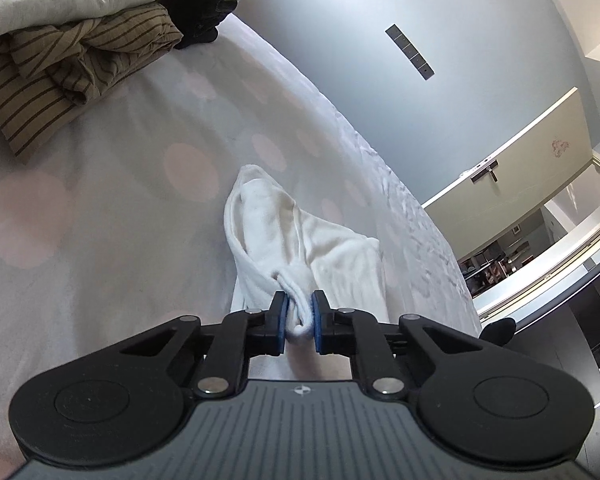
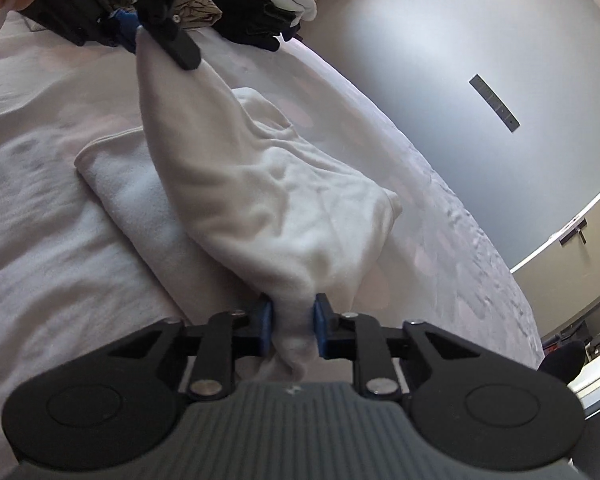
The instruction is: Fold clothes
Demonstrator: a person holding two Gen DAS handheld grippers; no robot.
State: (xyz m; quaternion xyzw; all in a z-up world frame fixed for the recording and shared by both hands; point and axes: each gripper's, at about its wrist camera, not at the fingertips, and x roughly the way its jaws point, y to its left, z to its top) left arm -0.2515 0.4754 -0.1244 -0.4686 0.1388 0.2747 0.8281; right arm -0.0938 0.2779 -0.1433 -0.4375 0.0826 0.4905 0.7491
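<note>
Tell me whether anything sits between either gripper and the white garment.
Nothing does. The left gripper and right gripper are each shut directly on an edge of the white garment, which drapes onto the bedspread.

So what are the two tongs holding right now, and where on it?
Both hold the white garment: the left tongs pinch a bunched hem edge, and the right tongs clamp a gathered corner, the cloth lifted between them.

I see a bed (image 1: 100, 208) with a pale sheet dotted in faint pink. A white garment (image 2: 260, 200) lies on it near me, and at the far left sits a pile of clothes (image 1: 80, 56), a striped brown piece lowest.
</note>
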